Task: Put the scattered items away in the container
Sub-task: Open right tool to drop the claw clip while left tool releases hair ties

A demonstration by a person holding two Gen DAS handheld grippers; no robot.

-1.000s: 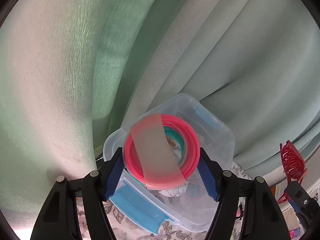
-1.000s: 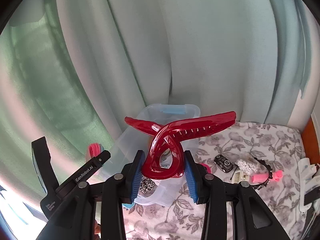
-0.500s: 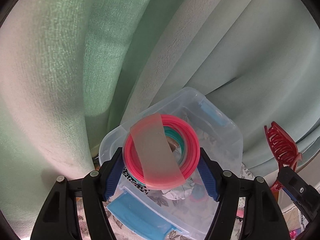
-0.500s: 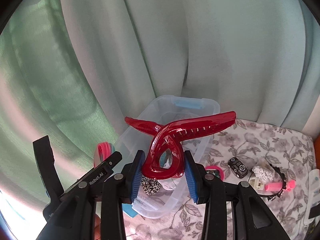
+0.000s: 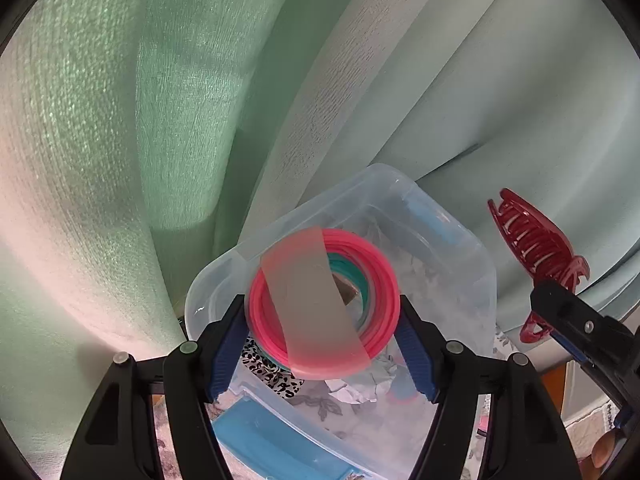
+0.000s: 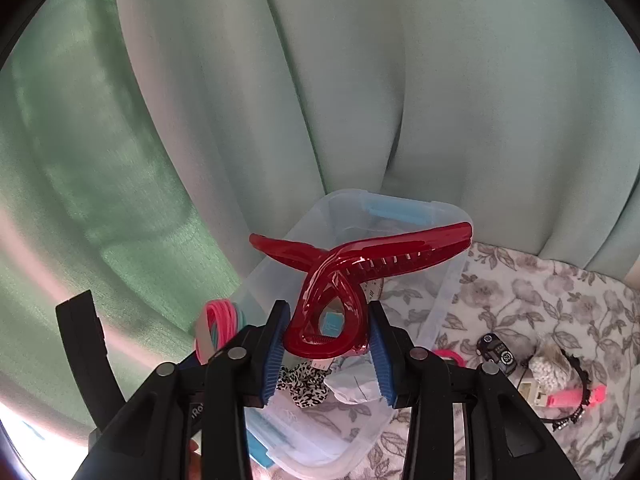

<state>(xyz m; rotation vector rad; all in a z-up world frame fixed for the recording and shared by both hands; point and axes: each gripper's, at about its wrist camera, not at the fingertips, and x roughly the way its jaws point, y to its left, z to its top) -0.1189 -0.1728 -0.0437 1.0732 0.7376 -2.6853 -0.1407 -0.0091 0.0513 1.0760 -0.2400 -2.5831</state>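
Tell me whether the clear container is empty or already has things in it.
Not empty. Through the clear container a black-and-white spotted scrunchie and crumpled pale fabric lie on its floor; its lid is off.

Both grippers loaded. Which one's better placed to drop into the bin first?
Left, probably. The left gripper holds the pink coil bundle right over the clear plastic bin; the right gripper, with the red claw clip, seems nearer its rim.

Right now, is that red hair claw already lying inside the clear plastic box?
No, the red hair claw is clamped in the right gripper, held above the clear box.
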